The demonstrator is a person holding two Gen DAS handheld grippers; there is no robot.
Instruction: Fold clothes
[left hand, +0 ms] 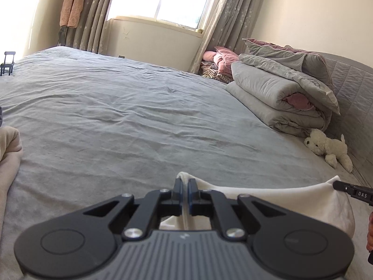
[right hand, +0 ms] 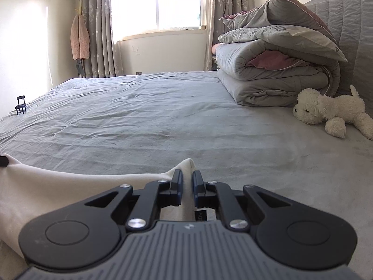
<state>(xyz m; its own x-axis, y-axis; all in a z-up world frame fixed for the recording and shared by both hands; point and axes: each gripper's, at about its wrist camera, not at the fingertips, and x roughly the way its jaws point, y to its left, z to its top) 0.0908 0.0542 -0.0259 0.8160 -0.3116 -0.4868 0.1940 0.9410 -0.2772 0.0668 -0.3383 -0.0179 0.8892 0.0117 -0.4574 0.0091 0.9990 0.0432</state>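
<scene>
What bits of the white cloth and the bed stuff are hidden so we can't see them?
- White garment: its type and lower part are hidden behind the right hand-held gripper body in the right wrist view; the left hand-held gripper body hides it in the left wrist view.
- Beige fabric: cut off by the left edge, left wrist view.
- Pink bundle: partly hidden by the folded duvets.

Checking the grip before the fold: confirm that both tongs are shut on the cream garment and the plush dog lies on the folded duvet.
Wrong about the plush dog: the right wrist view shows it on the bed sheet, beside the folded duvet. Left tongs and right tongs do clamp the cream garment.
</scene>
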